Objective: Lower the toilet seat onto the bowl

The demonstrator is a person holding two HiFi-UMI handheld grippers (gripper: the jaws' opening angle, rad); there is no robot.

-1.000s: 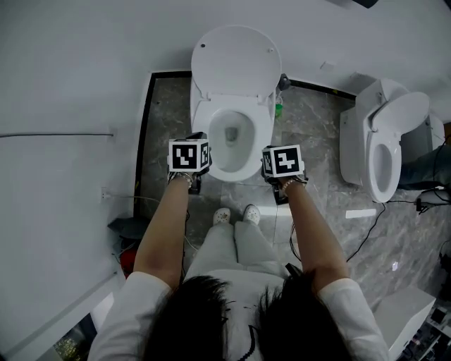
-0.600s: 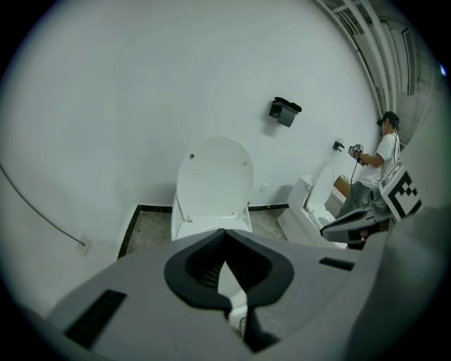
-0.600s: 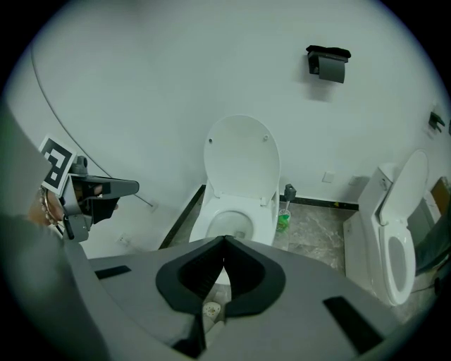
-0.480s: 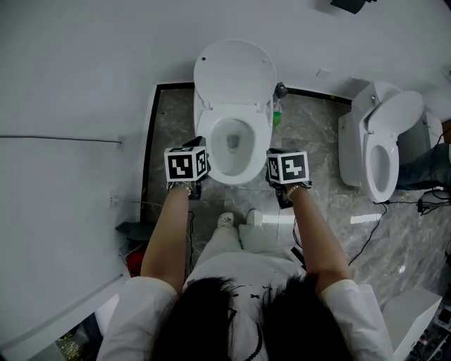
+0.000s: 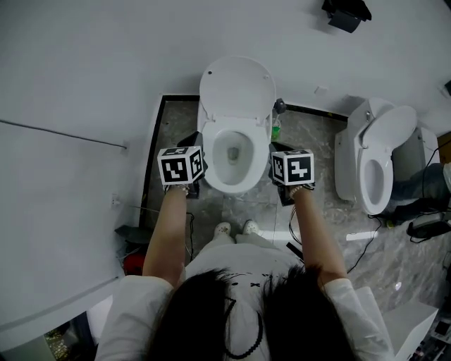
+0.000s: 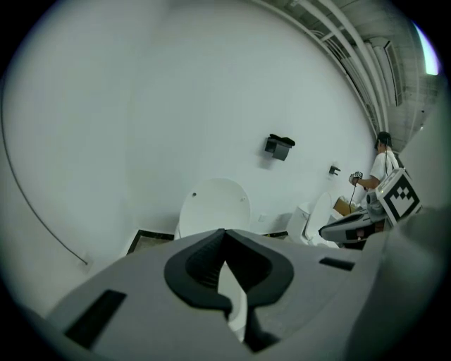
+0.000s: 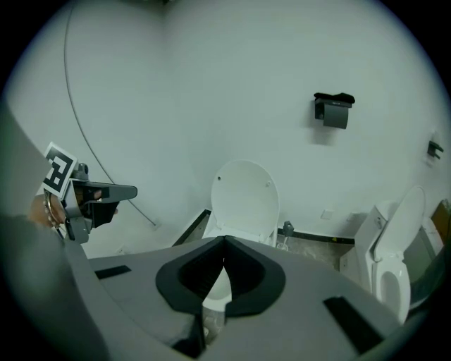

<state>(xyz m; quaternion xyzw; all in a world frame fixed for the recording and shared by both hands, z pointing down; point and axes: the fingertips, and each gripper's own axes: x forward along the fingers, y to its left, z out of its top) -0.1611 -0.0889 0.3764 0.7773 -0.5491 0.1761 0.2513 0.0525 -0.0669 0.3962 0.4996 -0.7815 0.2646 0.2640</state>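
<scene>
The white toilet's bowl (image 5: 232, 166) stands against the wall, with its seat and lid (image 5: 237, 88) raised upright; I cannot tell the two apart. My left gripper (image 5: 192, 143) hovers at the bowl's left side and my right gripper (image 5: 280, 156) at its right side, both short of the raised seat. In the left gripper view the jaws of the left gripper (image 6: 224, 247) are shut on nothing, with the raised seat (image 6: 213, 206) beyond them. The right gripper (image 7: 224, 248) is shut and empty too, facing the raised seat (image 7: 245, 201).
A second toilet (image 5: 373, 166) with its seat up stands to the right, with cables (image 5: 366, 236) on the floor before it. A small green bottle (image 5: 277, 129) sits behind the bowl on the right. A black box (image 5: 344, 14) hangs on the wall. A person (image 6: 384, 166) stands at the far right.
The head view has shifted, so the toilet sits lower in the frame. Both grippers stay shut beside the bowl and have spread slightly wider apart. The feet have shuffled.
</scene>
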